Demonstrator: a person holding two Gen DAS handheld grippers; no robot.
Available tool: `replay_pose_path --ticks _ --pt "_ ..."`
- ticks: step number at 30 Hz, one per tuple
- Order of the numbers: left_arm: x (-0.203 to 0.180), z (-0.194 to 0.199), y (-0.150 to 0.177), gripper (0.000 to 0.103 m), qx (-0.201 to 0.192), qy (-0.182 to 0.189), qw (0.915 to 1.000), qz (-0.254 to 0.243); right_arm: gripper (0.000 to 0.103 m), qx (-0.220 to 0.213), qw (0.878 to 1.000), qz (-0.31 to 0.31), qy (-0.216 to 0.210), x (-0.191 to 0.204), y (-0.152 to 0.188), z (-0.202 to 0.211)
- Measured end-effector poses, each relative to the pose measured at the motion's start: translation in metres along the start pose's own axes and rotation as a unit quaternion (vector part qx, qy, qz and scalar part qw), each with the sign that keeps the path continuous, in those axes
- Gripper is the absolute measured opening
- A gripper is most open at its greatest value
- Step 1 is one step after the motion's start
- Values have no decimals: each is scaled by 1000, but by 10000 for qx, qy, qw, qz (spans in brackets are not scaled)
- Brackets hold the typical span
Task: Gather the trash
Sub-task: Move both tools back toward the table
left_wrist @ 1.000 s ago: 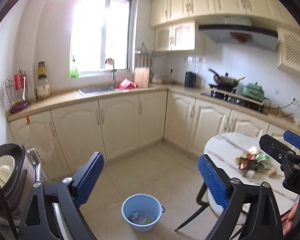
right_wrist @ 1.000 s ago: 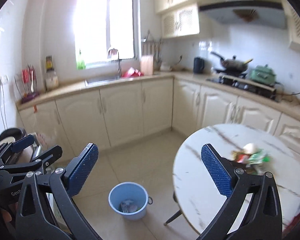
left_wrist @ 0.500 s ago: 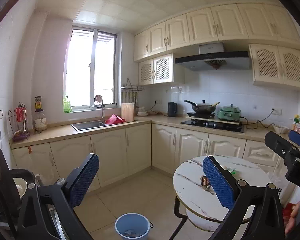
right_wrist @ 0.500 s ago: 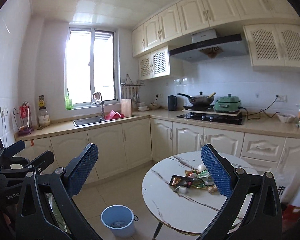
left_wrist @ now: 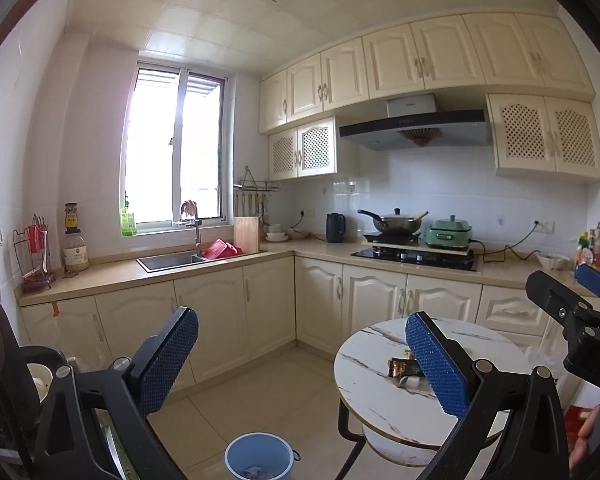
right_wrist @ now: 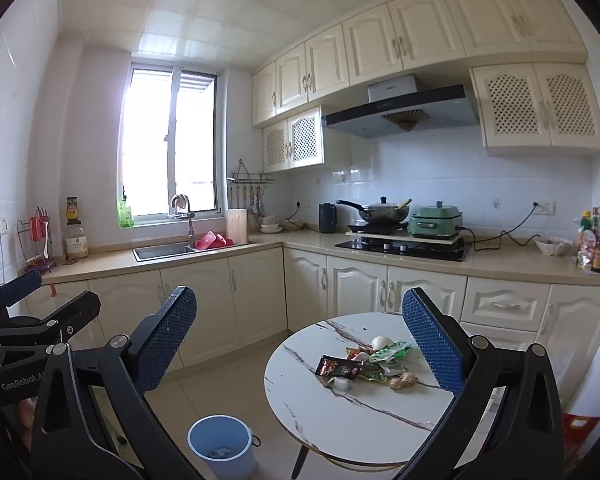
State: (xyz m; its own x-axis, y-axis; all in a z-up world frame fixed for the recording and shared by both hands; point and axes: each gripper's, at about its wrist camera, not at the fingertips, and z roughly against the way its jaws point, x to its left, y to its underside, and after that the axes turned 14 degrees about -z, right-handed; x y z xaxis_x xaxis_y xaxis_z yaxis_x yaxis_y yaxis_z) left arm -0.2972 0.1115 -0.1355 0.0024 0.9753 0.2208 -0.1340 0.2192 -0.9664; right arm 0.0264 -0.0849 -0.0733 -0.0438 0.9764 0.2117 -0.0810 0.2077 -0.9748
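Note:
A pile of trash [right_wrist: 366, 366], with wrappers, a white ball and a ginger piece, lies on the round marble table [right_wrist: 340, 416]. In the left wrist view only a dark wrapper [left_wrist: 400, 366] shows beside the right finger. A blue bucket [right_wrist: 220, 446] with some trash inside stands on the floor left of the table; it also shows in the left wrist view [left_wrist: 259, 456]. My left gripper [left_wrist: 300, 360] is open and empty, held well back from the table. My right gripper [right_wrist: 300, 344] is open and empty, also held back and above the table.
Cream cabinets [right_wrist: 260, 292] and a countertop run along the back with a sink [right_wrist: 164, 250], a stove with a wok [right_wrist: 384, 212] and a green pot [right_wrist: 438, 218]. A dark chair-like object [left_wrist: 4, 360] stands at the far left. Tiled floor [left_wrist: 268, 392] lies between cabinets and table.
Both grippers have tilted upward and pulled back, so more ceiling and upper cabinets show. The table and bucket now sit lower and farther away. Both grippers stayed open.

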Motion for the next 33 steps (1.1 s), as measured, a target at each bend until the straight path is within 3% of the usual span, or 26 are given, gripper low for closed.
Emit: replay_pose_path --ticks 7,17,33 --pt "6 -15 -7 102 5 27 10000 -14 103 -9 10000 -36 43 -3 2 0" --pt "2 -53 -44 102 28 52 10000 -35 103 6 9999 -59 107 -8 2 -1" --pt "13 -82 -50 102 112 155 9998 -50 103 102 9996 -103 234 -18 4 -12"
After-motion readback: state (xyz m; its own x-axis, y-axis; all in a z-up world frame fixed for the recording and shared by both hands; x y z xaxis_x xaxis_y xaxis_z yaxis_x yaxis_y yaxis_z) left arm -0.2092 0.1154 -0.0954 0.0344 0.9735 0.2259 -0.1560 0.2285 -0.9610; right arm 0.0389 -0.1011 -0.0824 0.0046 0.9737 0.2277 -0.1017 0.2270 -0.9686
